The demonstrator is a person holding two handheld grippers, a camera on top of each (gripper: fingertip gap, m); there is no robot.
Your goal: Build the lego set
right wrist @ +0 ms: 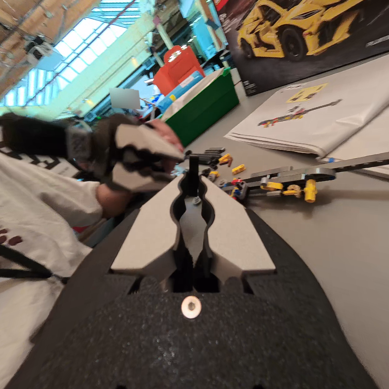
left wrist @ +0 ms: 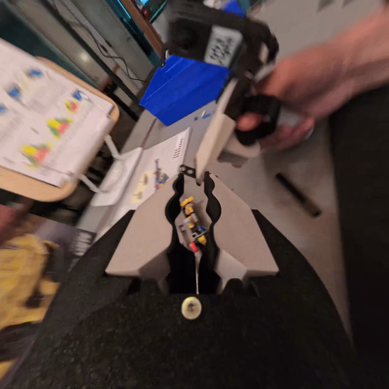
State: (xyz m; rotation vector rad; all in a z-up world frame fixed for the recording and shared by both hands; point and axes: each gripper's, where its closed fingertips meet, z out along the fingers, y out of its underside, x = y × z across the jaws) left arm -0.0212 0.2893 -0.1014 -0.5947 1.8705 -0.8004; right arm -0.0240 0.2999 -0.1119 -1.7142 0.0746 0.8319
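Note:
My right gripper (right wrist: 192, 179) is shut on a small black lego piece (right wrist: 193, 168) and holds it upright above the grey table (right wrist: 315, 242). My left gripper (left wrist: 193, 176) is narrowly open; its tips sit at the top of that black piece (left wrist: 187, 170), apart from it as far as I can tell. The left gripper also shows in the right wrist view (right wrist: 179, 165), and the right gripper's finger shows in the left wrist view (left wrist: 200, 176). A long dark-grey beam assembly with yellow, red and blue parts (right wrist: 284, 185) lies on the table, seen between my left fingers (left wrist: 192, 221).
Loose yellow (right wrist: 239, 169) and black pieces (right wrist: 212, 154) lie beyond the tips. An open instruction booklet (right wrist: 305, 122) lies at the right, with the set's box (right wrist: 294, 37) and a green bin (right wrist: 206, 111) behind. A blue bin (left wrist: 183, 90) and a black rod (left wrist: 299, 195) are nearby. My two grippers' fingertips are within a few centimetres of each other.

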